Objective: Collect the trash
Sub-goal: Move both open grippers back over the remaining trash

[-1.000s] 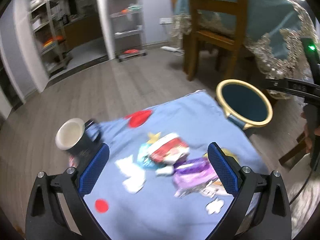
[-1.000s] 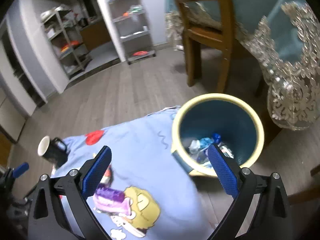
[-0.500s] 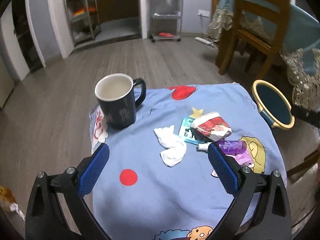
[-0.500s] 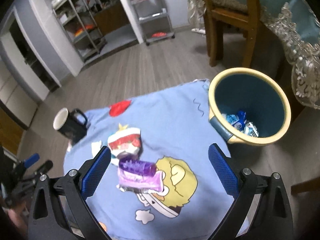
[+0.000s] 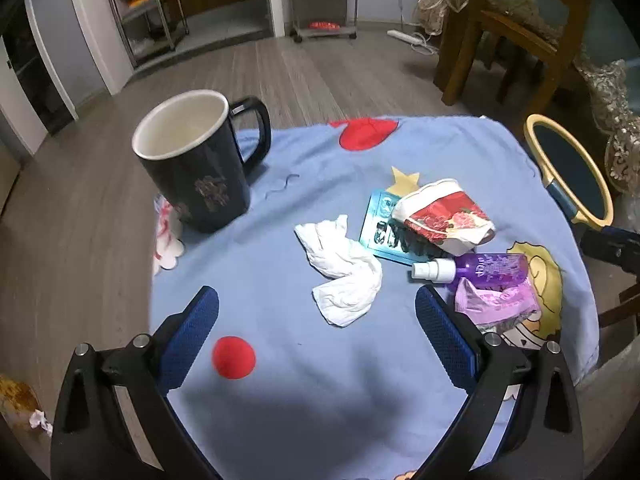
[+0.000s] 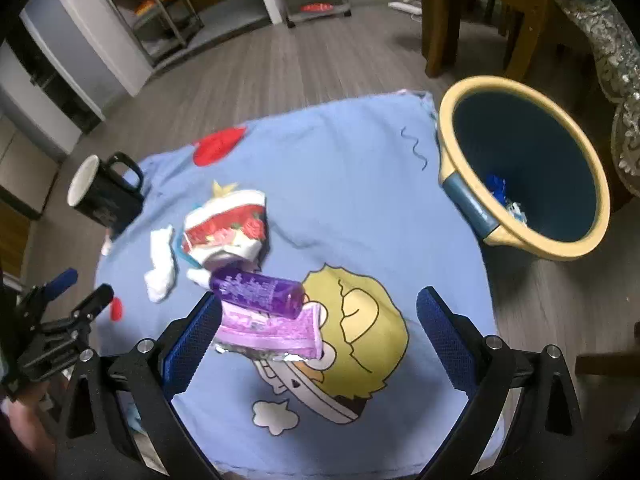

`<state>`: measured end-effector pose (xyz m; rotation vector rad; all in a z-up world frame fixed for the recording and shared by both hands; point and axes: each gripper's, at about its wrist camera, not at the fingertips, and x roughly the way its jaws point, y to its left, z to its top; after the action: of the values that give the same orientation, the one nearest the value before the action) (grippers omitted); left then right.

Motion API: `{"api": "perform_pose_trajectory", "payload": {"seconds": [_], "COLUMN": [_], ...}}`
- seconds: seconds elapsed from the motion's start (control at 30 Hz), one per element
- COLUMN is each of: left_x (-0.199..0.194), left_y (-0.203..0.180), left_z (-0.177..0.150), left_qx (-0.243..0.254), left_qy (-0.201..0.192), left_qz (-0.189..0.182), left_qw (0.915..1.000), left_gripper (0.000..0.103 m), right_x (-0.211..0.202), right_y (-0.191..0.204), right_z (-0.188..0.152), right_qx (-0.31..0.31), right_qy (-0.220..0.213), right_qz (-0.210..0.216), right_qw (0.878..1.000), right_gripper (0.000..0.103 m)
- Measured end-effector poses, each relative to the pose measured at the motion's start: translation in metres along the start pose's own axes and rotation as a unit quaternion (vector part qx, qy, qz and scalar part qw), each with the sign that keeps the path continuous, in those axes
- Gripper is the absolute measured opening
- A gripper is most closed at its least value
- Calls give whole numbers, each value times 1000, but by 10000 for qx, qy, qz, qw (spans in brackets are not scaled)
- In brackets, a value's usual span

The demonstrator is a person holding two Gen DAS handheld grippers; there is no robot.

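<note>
Here your left tongs [image 5: 316, 322] stand wide open over the near part of the surface [image 5: 280, 264], which wears a light blue cartoon cloth, and they hold nothing. Between the two blue pads, a little ahead, lies the crumpled white tissue [image 5: 340, 270]. At about 1 o'clock from it you see the crushed paper cup [image 5: 442, 216] with red flowers, lying on its side and partly over a blue flat packet [image 5: 380, 232]. Just below the cup, at 3 o'clock from the tissue, the purple spray bottle [image 5: 480, 269] lies on its side with the white cap toward the tissue, and it rests on a pink-purple wrapper [image 5: 498, 302], which is just beside your right pad. The dark mug [image 5: 196, 168] stands upright at 10 o'clock, well apart from the trash.

Your right tongs [image 6: 316, 322] are also wide open and empty. The purple spray bottle [image 6: 258, 289] and the wrapper [image 6: 272, 330] are just ahead of the left pad, near it; whether they touch it I cannot tell. The bin [image 6: 524, 168], yellow on the rim and dark blue inside, stands at 2 o'clock beside the edge of the surface, with some small blue and white pieces at its bottom. Your left tongs [image 6: 76, 292] show at 9 o'clock in this view.
</note>
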<state>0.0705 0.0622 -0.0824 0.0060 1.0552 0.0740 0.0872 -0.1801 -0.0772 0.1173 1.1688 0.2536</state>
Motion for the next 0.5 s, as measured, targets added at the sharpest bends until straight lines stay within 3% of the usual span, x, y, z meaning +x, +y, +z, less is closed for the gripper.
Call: {"api": "perform_pose_trajectory", "payload": {"seconds": [0.2,0.5], "left_x": [27,50], "left_y": [-6,-9], "left_z": [0,5], "left_qx": [-2,-81], "left_qy": [198,198], "left_qz": [-30,-111], "left_qw": [9998,9997], "left_gripper": [97,97], "right_x": [9,42], "right_y": [2,10], "right_z": [4,24], "right_qx": [-2,223], "right_qy": [-3,95], "right_qz": [117,501], "right_qw": [9999,9985], "right_gripper": [97,97]}}
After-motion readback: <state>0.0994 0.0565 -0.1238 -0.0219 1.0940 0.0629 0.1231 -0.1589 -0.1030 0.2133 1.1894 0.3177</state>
